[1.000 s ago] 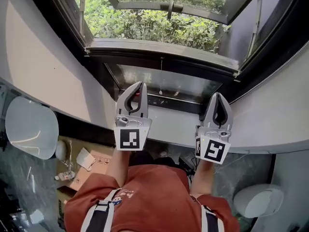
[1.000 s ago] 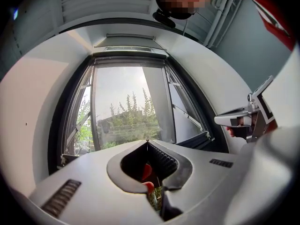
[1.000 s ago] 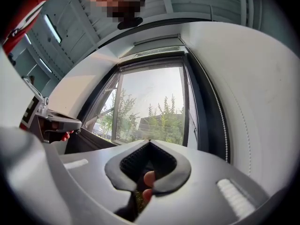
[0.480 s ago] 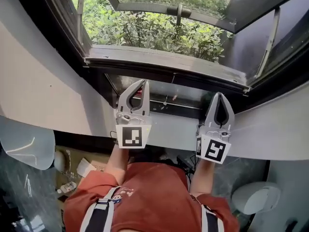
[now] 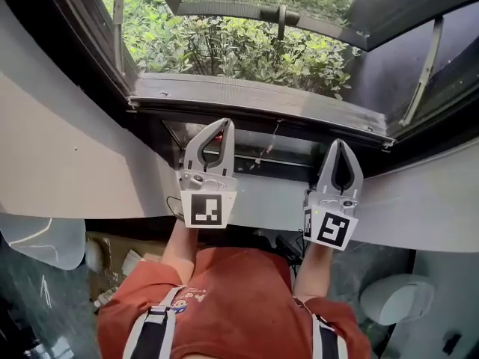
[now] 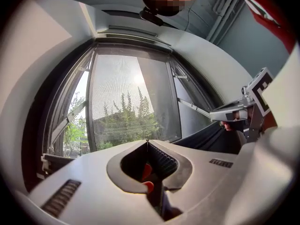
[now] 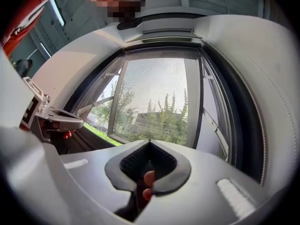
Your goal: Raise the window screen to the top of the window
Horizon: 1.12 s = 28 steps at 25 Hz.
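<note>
Standing upright, the window screen (image 6: pixel 126 97) stretches vertically.

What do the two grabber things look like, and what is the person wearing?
The left gripper and right gripper are light grey, each with two curved jaws lined with black ridged pads. Each carries a cube with black-and-white square markers. The person wears an orange-red shirt and dark, white-edged straps.

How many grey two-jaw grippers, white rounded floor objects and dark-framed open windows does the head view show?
Grey two-jaw grippers: 2, left gripper, right gripper
White rounded floor objects: 2
Dark-framed open window: 1
Total: 5
</note>
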Each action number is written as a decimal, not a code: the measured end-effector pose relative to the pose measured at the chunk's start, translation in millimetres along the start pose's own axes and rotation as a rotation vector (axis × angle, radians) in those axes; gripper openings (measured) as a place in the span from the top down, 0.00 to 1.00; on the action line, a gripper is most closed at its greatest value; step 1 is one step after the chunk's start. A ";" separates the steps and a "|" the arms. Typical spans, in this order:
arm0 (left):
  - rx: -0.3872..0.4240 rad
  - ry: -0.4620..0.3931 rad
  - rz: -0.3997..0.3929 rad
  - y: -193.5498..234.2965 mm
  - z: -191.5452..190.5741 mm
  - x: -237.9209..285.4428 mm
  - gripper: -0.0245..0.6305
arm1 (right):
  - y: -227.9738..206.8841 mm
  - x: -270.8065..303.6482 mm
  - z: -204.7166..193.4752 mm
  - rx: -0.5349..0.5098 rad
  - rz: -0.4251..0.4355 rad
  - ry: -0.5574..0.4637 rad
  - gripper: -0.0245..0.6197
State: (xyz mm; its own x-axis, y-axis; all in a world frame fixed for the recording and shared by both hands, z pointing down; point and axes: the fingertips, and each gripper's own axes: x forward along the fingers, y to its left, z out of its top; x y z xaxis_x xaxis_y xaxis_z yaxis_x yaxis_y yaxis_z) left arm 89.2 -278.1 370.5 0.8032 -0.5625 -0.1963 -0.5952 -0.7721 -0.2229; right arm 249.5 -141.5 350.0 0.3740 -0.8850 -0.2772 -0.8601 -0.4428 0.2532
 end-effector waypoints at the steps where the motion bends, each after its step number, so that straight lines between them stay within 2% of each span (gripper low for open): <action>1: 0.002 0.000 0.001 -0.5 -0.5 0.0 0.95 | 0.3 0.9 -1.7 0.002 0.006 0.000 0.95; 9: 0.042 0.014 -0.018 -9.2 0.5 5.3 0.95 | -6.1 5.8 -10.3 -0.033 0.061 0.001 0.95; 13: 0.104 0.016 -0.025 -11.4 1.1 7.9 0.93 | -0.9 7.6 -8.6 -0.072 0.102 -0.019 0.95; 15: 0.174 0.032 -0.055 -16.6 -1.0 8.8 0.91 | 4.9 9.2 -9.5 -0.114 0.149 -0.027 0.94; 17: 0.254 0.055 -0.092 -23.0 -5.8 9.8 0.88 | 10.7 9.5 -17.7 -0.172 0.204 0.000 0.83; 22: 0.461 0.100 -0.144 -25.6 -19.5 9.1 0.84 | 17.2 5.9 -42.5 -0.292 0.297 0.112 0.80; 25: 0.575 0.144 -0.173 -22.4 -29.7 8.9 0.81 | 25.6 7.0 -53.4 -0.409 0.399 0.138 0.73; 28: 0.677 0.204 -0.211 -18.9 -41.2 10.6 0.77 | 23.8 9.0 -64.0 -0.529 0.433 0.163 0.70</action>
State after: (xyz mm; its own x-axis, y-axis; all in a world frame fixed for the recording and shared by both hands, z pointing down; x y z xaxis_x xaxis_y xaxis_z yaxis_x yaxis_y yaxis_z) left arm 110.1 -281.6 412.0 0.8521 -0.5168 0.0829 -0.2599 -0.5553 -0.7900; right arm 254.6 -169.2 412.8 0.1184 -0.9895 0.0828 -0.6748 -0.0190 0.7378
